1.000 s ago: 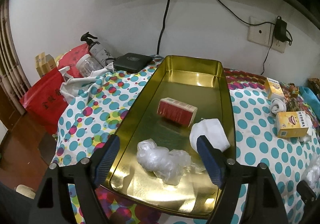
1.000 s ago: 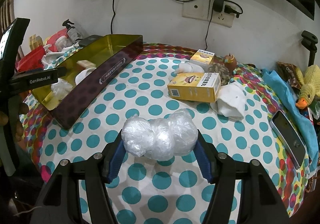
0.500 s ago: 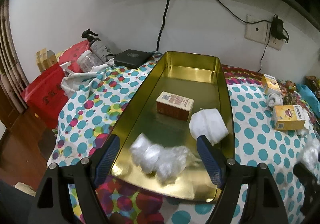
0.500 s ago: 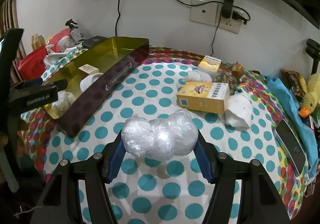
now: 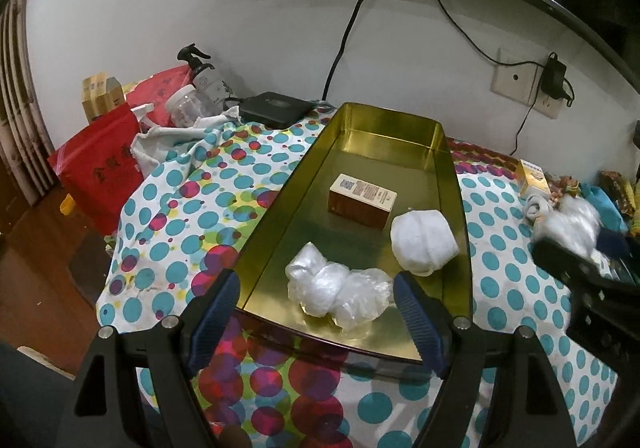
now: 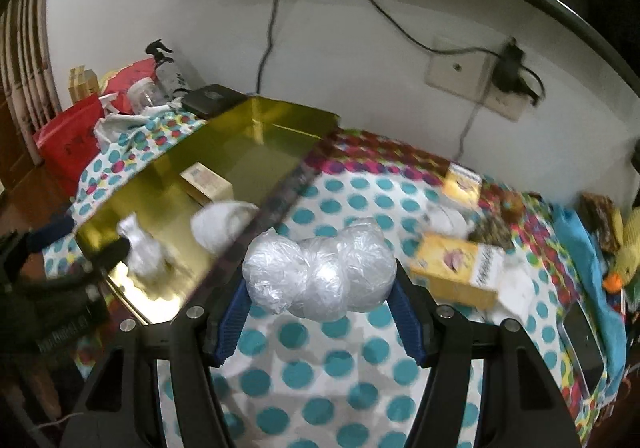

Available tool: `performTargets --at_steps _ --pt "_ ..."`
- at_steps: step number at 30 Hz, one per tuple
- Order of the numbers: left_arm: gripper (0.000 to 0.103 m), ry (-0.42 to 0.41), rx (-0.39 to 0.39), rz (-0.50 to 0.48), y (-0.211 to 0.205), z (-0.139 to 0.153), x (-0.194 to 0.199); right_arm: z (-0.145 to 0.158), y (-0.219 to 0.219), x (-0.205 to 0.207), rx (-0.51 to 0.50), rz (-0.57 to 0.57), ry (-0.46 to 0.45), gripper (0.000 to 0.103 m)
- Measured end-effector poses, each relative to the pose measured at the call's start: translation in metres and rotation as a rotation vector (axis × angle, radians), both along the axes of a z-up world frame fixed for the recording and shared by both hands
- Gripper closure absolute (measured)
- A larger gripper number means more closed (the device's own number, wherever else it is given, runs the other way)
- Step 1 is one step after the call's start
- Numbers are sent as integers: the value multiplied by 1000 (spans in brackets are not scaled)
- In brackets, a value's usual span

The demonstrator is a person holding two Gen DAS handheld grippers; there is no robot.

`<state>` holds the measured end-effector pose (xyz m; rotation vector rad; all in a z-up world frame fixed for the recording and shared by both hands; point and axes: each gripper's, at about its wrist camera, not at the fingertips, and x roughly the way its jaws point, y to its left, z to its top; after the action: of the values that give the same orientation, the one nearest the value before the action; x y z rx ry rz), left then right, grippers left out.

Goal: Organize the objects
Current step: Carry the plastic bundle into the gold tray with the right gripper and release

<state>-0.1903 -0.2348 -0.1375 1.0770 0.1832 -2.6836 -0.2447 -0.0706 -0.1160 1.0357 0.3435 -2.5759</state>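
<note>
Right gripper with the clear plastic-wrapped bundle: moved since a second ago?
Yes. The right gripper, shut on the clear plastic-wrapped bundle, has travelled left toward the long gold metal tray; the tray's dark side wall now sits just beside the bundle.

Left tool (image 5: pixel 316 310) spread empty (right tool (image 6: pixel 320 302) gripping)

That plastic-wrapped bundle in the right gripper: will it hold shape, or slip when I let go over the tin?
The bundle looks soft and light: crinkled film bulges into lobes between the right gripper's pads. Glossy film may slide. Once in the tin it will probably slump rather than roll, like the wrapped bundle lying there.
</note>
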Motion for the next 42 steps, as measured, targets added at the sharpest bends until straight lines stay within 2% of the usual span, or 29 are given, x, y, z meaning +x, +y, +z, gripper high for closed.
performTargets --at_steps 10,18,34,37,39,42 --pt "22 23 36 49 -26 8 3 5 -54 -26 36 54 10 41" --pt "22 11 66 73 -43 2 1 1 -89 -53 67 79 8 41" --pt "22 -7 96 76 -50 -9 -6 -30 -119 -106 87 62 -63 40" --pt "22 -7 94 75 -50 -9 -7 -33 -120 -110 78 60 -74 35" --pt "22 -11 98 76 -51 -11 -8 -29 -119 -109 68 49 -56 15" --pt "22 -10 93 80 -50 -10 -8 -15 -114 -103 35 45 -12 10"
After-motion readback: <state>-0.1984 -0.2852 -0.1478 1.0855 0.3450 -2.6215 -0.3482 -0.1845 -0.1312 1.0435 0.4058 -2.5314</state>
